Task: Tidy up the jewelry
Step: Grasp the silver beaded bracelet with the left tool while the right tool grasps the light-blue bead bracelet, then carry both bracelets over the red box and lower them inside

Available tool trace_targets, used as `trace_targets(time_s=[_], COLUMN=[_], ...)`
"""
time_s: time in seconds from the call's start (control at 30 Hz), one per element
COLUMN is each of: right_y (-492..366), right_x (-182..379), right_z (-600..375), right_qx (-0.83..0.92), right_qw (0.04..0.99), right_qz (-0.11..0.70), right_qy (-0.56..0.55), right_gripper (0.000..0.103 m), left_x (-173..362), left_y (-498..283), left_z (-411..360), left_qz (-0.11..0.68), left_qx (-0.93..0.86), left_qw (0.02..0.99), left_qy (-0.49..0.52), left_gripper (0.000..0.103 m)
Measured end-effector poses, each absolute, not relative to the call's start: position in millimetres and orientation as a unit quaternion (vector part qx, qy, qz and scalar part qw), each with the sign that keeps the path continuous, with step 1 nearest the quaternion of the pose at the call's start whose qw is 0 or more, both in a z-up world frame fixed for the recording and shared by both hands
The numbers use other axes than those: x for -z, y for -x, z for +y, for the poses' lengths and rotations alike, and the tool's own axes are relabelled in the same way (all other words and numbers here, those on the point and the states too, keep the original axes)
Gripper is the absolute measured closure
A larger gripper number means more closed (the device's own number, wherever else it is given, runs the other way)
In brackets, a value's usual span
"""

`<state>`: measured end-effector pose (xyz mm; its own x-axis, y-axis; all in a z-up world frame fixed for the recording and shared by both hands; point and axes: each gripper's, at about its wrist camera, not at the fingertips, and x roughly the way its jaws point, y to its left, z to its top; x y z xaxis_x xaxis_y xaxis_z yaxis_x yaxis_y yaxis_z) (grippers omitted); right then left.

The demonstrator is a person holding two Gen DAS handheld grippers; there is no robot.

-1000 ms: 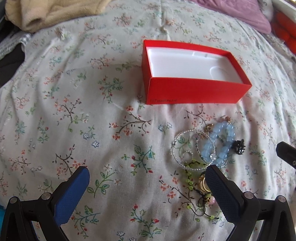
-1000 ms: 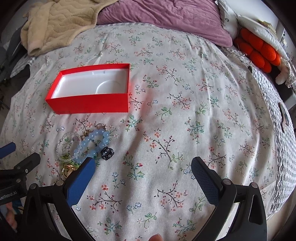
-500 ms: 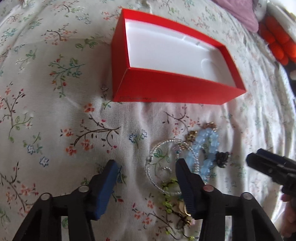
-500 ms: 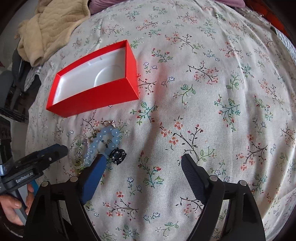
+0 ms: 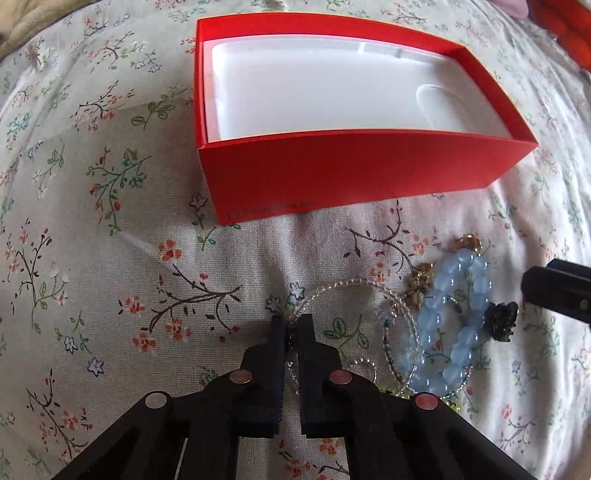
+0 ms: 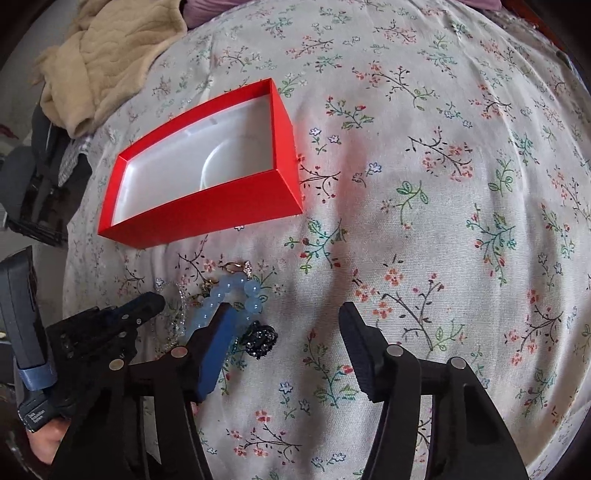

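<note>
An open red box point(image 5: 354, 177) with a white liner lies on the floral bedspread; it also shows in the right wrist view point(image 6: 207, 210). In front of it lies a jewelry pile: a clear beaded bracelet point(image 5: 354, 286), a blue bead bracelet point(image 5: 458, 325) point(image 6: 229, 295) and a black beaded piece point(image 5: 500, 319) point(image 6: 260, 338). My left gripper point(image 5: 291, 326) is shut on the clear beaded bracelet's left edge; it also shows in the right wrist view point(image 6: 147, 304). My right gripper point(image 6: 284, 332) is open above the bedspread, its left finger point(image 6: 216, 343) over the blue bracelet.
A beige blanket point(image 6: 107, 62) lies bunched at the far left of the bed. Dark items point(image 6: 33, 192) sit past the bed's left edge. An orange cushion point(image 5: 565, 26) is at the far right. The floral bedspread point(image 6: 443, 184) stretches to the right.
My left gripper moved forward and down and shut on the clear beaded bracelet. My right gripper came lower and closer to the jewelry pile, staying open.
</note>
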<state>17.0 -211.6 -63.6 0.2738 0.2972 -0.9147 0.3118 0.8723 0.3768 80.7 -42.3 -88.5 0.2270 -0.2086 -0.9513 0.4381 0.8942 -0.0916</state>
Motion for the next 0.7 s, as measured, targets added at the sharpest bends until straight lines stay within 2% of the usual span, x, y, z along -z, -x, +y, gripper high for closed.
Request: trace_targets(time_s=[0.3,0.53,0.7], right_y=[-33.3,-38.0,-33.1], right_x=[77.3,85.2,70.1], right_z=[-192.7,-176.0,-179.2], right_qx=[-0.009,0.006,0.003], right_qw=[0.749,0.753,0.764], right_qz=[0.612,0.623,0.608], right_qy=[-0.254,-0.213,-0.217], right_gripper=[0.064,0.09,0.091], left_x=[73.6,73.3,58.3], left_y=[-89.0,-91.4,-88.1], left_z=[-23.8,-1.7,1.5], left_qz=[0.575,0.573,0.559], left_qx=[0.202,0.194,0.208], left_qw=[0.789,0.792,0.8], left_qy=[-0.076,-0.08,-0.068], left_gripper=[0.103,0.103,0.103])
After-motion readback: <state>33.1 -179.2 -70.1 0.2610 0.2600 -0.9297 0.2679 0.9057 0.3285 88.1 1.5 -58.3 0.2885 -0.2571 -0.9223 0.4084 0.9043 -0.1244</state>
